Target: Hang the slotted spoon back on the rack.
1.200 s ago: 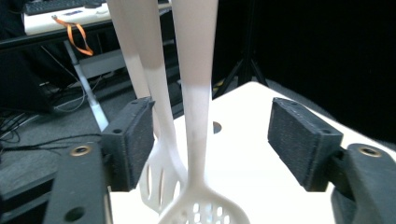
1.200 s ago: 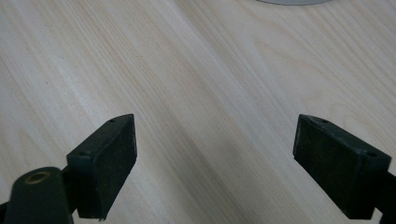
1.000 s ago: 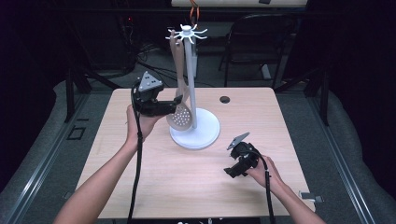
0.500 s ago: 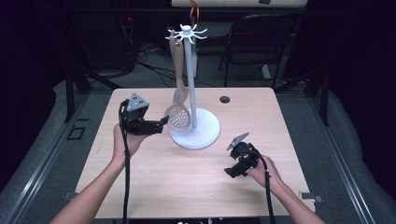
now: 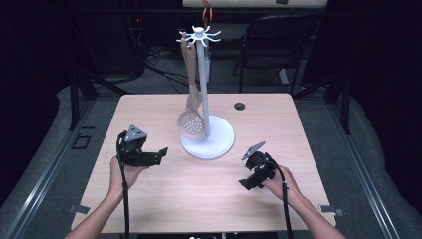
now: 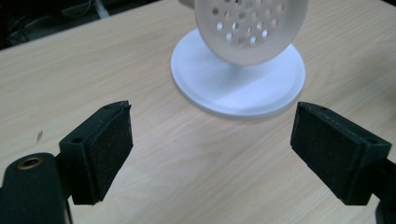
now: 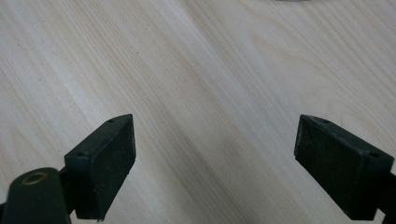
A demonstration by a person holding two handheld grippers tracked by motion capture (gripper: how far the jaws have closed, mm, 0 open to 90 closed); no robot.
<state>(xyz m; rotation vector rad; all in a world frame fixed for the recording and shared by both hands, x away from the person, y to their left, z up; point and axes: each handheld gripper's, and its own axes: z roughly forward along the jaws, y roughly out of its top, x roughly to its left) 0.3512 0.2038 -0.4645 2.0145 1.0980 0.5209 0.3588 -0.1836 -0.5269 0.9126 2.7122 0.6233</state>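
Your left claw [image 5: 161,152] is released, jaws spread wide with nothing between them, and it sits low over the table [image 5: 164,199] at the near left, aimed at the stand [image 5: 207,142]. In the left gripper view the same claw [image 6: 210,154] frames bare wood, with the stand's round base [image 6: 261,88] just beyond and the skimmer's holed bowl [image 6: 252,28] hanging in front of it.

The skimmer [image 5: 191,124] hangs from a hook at the top of the stand, its bowl low, just above the base and to the left of the pole. Judged from that, the hanging looks done: the tool is on its hook, nothing else lies on the table to be hung, and both claws are free. What seems left is little more than bringing your hands to rest.

Your right claw [image 5: 247,170] is at the near right, also released and empty; the right gripper view shows this claw [image 7: 215,154] over plain wood.

For room: the left claw is near the base but apart from it, so go no farther right or you may knock the bowl. The stand occupies the table's middle. There is a wide bare stretch along the near edge between your hands, and open wood to the far right around the small dark hole [image 5: 240,106]. The right hand [image 5: 283,184] sits near the near edge, well inside the right one.
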